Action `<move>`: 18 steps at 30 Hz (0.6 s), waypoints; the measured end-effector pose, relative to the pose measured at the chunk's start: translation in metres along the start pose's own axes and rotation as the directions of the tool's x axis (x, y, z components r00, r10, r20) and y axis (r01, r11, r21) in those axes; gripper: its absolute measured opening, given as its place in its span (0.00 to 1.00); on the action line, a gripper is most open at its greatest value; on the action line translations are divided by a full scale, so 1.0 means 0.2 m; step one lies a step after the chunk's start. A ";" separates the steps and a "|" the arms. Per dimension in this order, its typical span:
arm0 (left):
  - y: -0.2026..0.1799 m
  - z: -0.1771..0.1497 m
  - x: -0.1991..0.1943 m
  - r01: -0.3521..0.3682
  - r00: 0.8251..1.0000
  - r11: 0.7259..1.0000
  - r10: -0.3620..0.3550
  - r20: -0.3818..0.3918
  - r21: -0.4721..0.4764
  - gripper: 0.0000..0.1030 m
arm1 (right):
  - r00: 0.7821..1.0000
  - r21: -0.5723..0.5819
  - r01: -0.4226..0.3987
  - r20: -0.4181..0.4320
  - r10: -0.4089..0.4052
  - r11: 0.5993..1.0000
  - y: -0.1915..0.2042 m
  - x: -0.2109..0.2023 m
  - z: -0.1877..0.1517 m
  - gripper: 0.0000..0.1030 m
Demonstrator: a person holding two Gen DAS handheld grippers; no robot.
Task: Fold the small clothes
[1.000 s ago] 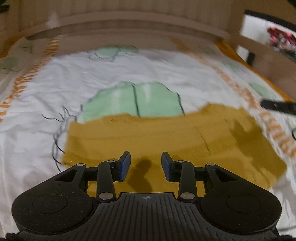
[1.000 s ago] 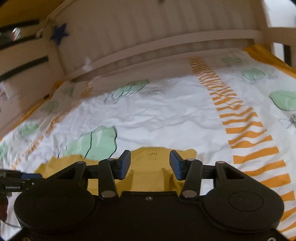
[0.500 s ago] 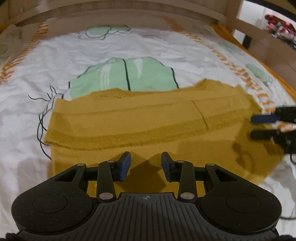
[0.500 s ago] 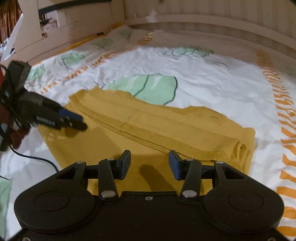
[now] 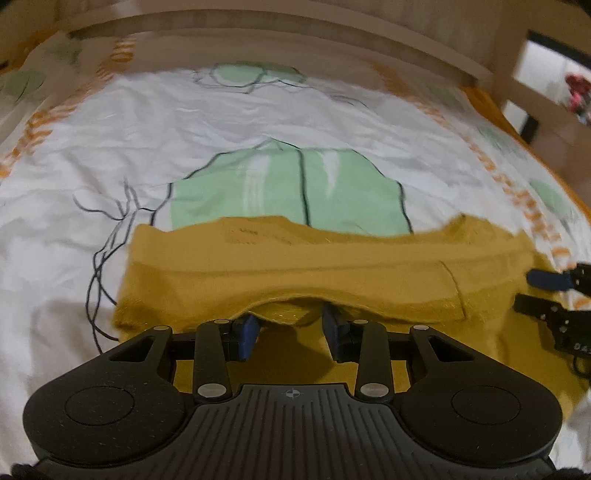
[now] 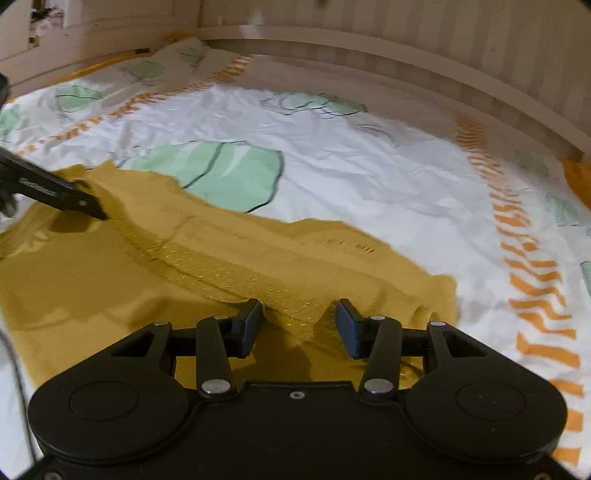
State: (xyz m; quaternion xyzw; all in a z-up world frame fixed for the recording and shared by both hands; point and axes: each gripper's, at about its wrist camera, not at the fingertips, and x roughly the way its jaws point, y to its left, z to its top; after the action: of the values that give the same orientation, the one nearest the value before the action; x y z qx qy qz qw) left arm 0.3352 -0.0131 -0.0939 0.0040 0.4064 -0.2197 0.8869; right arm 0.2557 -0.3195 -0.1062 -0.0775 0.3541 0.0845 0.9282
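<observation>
A mustard-yellow knit garment [image 5: 332, 266] lies partly folded on the bed, with a folded band across its middle. My left gripper [image 5: 291, 325] is open, its fingertips tucked under the raised near edge of that band. In the right wrist view the garment [image 6: 229, 266] spreads left to right. My right gripper [image 6: 298, 323] is open, its blue pads on either side of the glittery hem at the garment's right end. The right gripper also shows at the right edge of the left view [image 5: 550, 295], and the left gripper at the left edge of the right view [image 6: 55, 192].
The bed sheet [image 5: 184, 140] is white with green leaf prints and orange stripes. A wooden bed rail [image 5: 295, 33] curves around the far side. A wooden post [image 5: 506, 62] stands at the far right. A thin cable [image 6: 14, 373] trails at the left.
Both grippers moved forward and down onto the garment. The left fingertips slid under the folded band's edge, lifting it slightly. The right gripper now straddles the hem.
</observation>
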 end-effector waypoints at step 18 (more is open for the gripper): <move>0.24 0.07 -0.06 -0.113 0.991 0.973 0.125 0.047 -0.203 0.35 | 0.994 0.343 0.110 -0.016 -0.111 0.933 -0.34 0.12 0.18 0.57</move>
State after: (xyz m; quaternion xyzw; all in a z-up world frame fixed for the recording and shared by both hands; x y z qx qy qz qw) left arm 0.3584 0.0325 -0.0846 -0.0672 0.3988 -0.1245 0.9060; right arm 0.3109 -0.3760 -0.0897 0.0660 0.3567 -0.0308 0.9314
